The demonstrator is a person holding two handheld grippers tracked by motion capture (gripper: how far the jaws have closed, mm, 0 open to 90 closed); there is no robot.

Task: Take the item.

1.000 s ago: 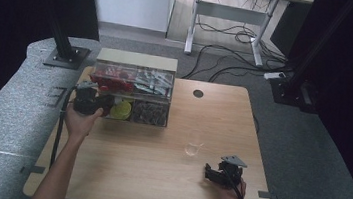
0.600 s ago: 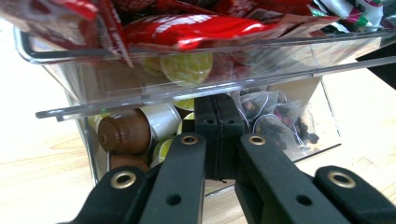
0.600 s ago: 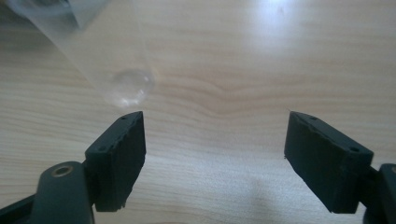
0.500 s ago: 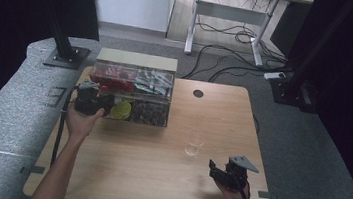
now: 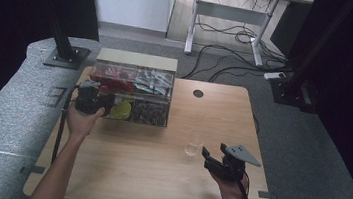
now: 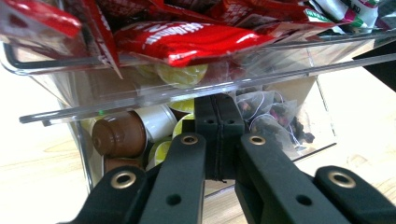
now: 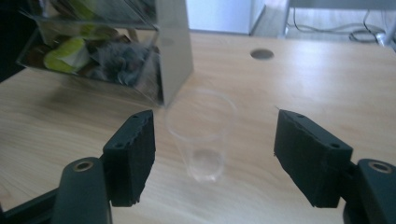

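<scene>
A: On the wooden table (image 5: pixel 147 161), we see a clear plastic cup (image 7: pixel 201 135), upright, ahead of the right gripper (image 7: pixel 215 154), whose jaws stand wide apart.

B: At the clear organizer (image 6: pixel 187 88), we find the left gripper (image 6: pixel 219 121), flat pads pressed together with nothing between, pointing at the lower tray of round capsules (image 6: pixel 119 135) and mesh tea bags (image 6: pixel 268 126); glossy red sachets (image 6: pixel 187 39) lie above.
</scene>
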